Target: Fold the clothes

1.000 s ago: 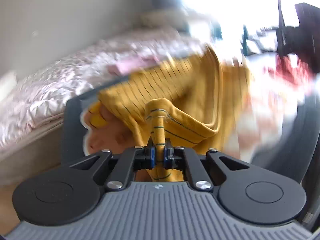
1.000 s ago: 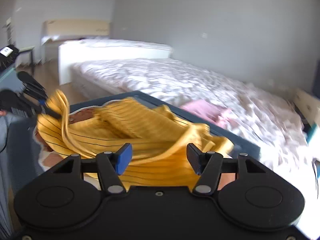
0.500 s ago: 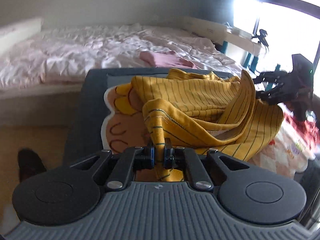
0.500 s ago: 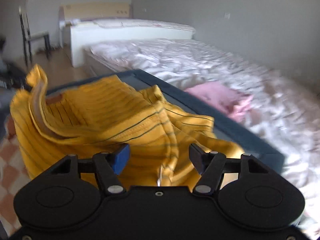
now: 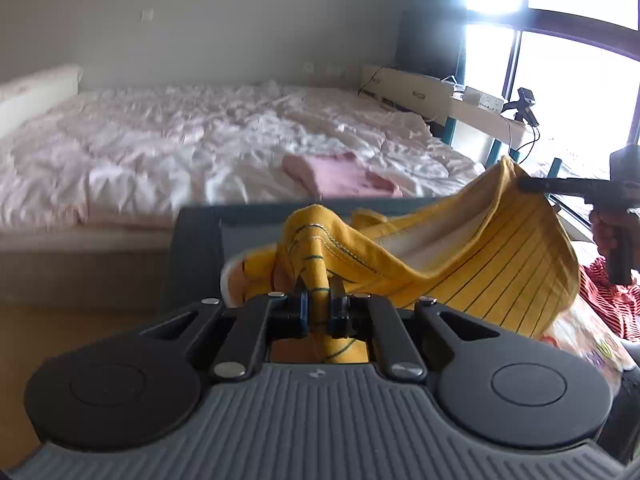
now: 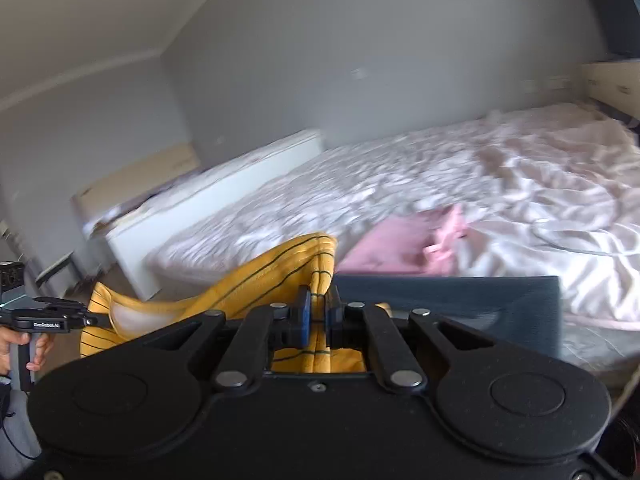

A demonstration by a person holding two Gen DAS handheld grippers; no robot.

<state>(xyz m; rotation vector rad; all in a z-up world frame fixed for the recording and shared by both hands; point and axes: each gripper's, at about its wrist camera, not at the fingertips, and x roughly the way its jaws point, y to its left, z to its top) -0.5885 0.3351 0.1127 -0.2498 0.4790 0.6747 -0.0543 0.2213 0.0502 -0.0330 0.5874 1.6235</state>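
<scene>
Now the yellow shirt (image 5: pixel 472 256) is held up above the dark table (image 6: pixel 480 304), in front of the bed (image 5: pixel 200 152). One end is pinched tight by the left claw (image 5: pixel 319 307) and the other end by the right claw (image 6: pixel 318 314). The shirt is stretched sideways between them, so it can likely be laid down flat on the table.

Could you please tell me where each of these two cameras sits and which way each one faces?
Left wrist view: sits on the left tool, looks along its fingers across the yellow striped cotton garment toward the bed with rumpled pale sheets and the window; the person's right hand shows.
Right wrist view: sits on the right tool, looks over the garment toward the bed and grey wall; the person's left hand shows.
Shared: garment, bed, folded pink cloth, and each other's tool.
</scene>
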